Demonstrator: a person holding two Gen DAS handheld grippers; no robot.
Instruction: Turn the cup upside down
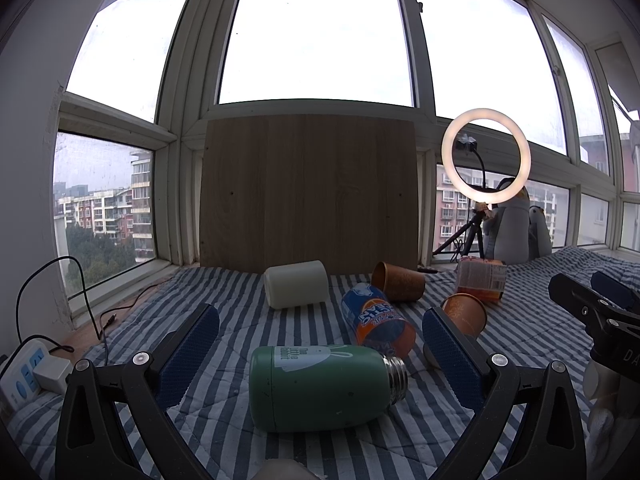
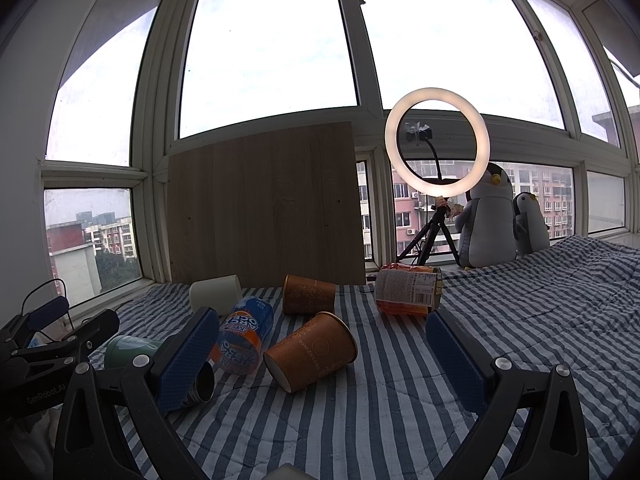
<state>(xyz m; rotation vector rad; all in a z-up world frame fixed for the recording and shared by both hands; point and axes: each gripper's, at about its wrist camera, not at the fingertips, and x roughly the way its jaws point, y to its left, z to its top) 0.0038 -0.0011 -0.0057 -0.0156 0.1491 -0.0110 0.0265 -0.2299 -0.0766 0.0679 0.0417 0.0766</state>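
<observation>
Striped quilt (image 2: 400, 420) by bay windows: brown paper cup (image 2: 312, 351) lying on its side, centre, beside an orange-blue bottle (image 2: 244, 336). Green flask (image 1: 320, 386) on its side between left gripper (image 1: 320, 356) fingers, spread wide, not touching. Right gripper (image 2: 322, 356) spread wide, holding nothing.

A quilt (image 2: 500, 320) in blue-and-white stripes lay under a dark green flask (image 1: 320, 388) with a white rabbit label, an orange-and-blue bottle (image 2: 244, 336), a cream-white cup (image 1: 296, 284) and two copper-brown paper cups (image 2: 312, 352) (image 2: 308, 294) with faint gold patterning. Each black tool (image 1: 320, 356) (image 2: 320, 360) had blue textured pads. A pale wood-grain board (image 2: 264, 204), a glowing white ring light (image 2: 437, 142) and two grey-and-white plush penguins (image 2: 488, 220) stood behind.
</observation>
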